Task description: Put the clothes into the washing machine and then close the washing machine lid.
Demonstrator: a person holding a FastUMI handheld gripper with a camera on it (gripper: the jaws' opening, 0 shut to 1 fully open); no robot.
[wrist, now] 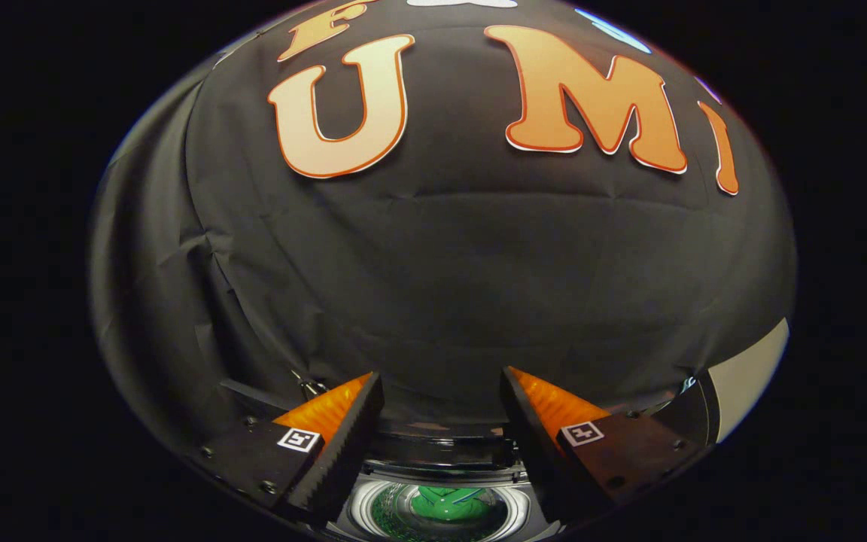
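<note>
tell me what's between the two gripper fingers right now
Nothing is gripped: the gripper is open, and through the gap the gripper view shows the washing machine's open drum with something green inside.

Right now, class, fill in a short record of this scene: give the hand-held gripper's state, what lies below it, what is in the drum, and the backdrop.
hand-held gripper: open, fingers spread wide, nothing between them
below the fingers: washing machine, top opening in view, lid not seen closed over it
in the drum: something green, too small to tell what it is
beyond the fingers: black cloth wall
</note>
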